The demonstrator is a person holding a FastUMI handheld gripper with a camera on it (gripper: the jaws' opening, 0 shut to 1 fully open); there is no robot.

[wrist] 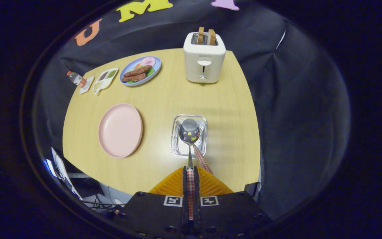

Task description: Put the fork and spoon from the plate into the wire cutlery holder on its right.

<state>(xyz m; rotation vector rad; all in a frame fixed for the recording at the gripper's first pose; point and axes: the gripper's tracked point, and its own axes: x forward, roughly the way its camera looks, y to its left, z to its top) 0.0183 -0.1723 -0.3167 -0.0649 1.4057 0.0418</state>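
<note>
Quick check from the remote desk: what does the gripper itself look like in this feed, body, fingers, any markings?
The gripper has a dark, flat body dotted with small round screw holes. Two square black-and-white fiducial markers sit on it, one at each finger's base. Two narrow fingers run forward side by side, flanked by ribbed, fan-shaped panels.

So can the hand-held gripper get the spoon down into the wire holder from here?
Probably yes: the hand-held gripper is shut on the spoon, whose bowl hangs over the wire holder; a second checked handle already leans inside.
</note>
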